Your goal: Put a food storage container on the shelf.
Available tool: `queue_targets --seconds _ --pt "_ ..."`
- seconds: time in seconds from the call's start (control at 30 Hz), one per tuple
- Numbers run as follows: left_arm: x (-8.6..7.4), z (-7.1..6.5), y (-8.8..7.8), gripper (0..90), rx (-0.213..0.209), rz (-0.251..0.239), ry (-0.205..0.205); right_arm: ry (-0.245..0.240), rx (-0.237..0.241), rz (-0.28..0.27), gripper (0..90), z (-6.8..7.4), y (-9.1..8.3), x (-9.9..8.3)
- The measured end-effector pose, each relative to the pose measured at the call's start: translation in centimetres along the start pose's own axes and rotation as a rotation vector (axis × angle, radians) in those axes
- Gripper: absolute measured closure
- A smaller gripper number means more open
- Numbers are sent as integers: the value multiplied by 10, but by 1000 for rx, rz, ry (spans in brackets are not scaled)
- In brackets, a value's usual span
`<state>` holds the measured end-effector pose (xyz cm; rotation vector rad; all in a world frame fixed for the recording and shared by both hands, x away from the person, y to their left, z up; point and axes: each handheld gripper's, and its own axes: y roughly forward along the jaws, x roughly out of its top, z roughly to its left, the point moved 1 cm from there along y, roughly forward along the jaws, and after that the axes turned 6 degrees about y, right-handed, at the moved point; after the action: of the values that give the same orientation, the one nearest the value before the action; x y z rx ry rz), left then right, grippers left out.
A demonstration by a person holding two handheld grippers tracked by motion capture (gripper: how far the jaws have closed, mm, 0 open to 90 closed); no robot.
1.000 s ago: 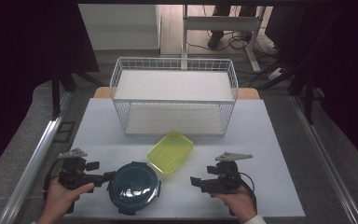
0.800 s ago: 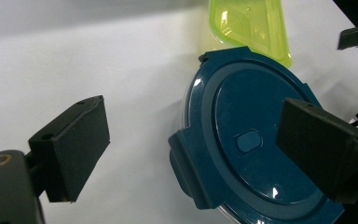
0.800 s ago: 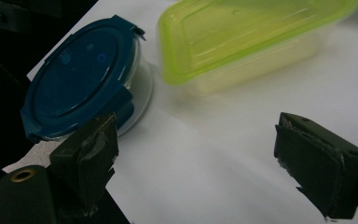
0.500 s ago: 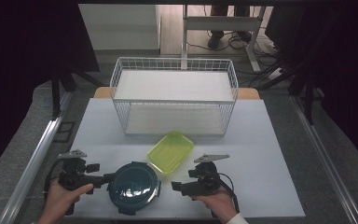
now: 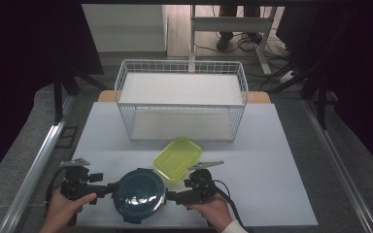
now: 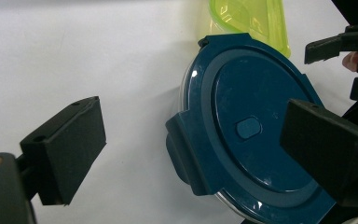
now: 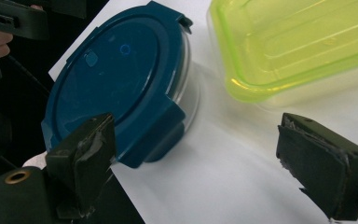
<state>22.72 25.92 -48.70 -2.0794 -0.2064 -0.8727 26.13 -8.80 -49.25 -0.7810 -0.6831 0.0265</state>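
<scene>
Blue-lidded round container sits at the near edge of a white table, flanked by 2 hand-held tools: the left gripper and right gripper, both with jaws spread, gripping nothing. Just behind lies a yellow-green container, before a wire basket.

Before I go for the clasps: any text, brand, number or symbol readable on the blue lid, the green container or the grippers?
No readable text, brand or number anywhere.
Round dark blue plastic lid: a plain raised oval at its centre, no lettering; the right gripper view shows a small embossed ring, not a readable sign.
Yellow-green translucent plastic container: moulded ridges, no print.
Left gripper and right gripper: unmarked black pads.
</scene>
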Motion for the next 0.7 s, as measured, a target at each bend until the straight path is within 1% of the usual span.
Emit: queue_targets --seconds 0.03,0.1,0.17,0.27,0.37,0.43,0.57,0.7 --pt "-1 1 1 63 -5 3 -7 6 7 7 117 3 5 1" --pt "-2 1 2 60 -8 8 -10 7 10 9 117 4 7 1" --pt "-3 4 5 57 -20 13 -31 12 14 19 109 6 15 2" --pt "-5 6 8 55 -43 21 -52 37 24 27 107 7 21 2" --pt "-8 7 12 55 -58 38 -63 55 29 34 104 8 26 0" --pt "-9 7 15 56 -76 46 -74 64 42 37 104 9 28 0" --pt "-11 7 21 59 -98 69 -75 87 59 37 104 12 31 -2" --pt "-12 6 24 66 -116 77 -79 108 62 37 101 13 35 -3"
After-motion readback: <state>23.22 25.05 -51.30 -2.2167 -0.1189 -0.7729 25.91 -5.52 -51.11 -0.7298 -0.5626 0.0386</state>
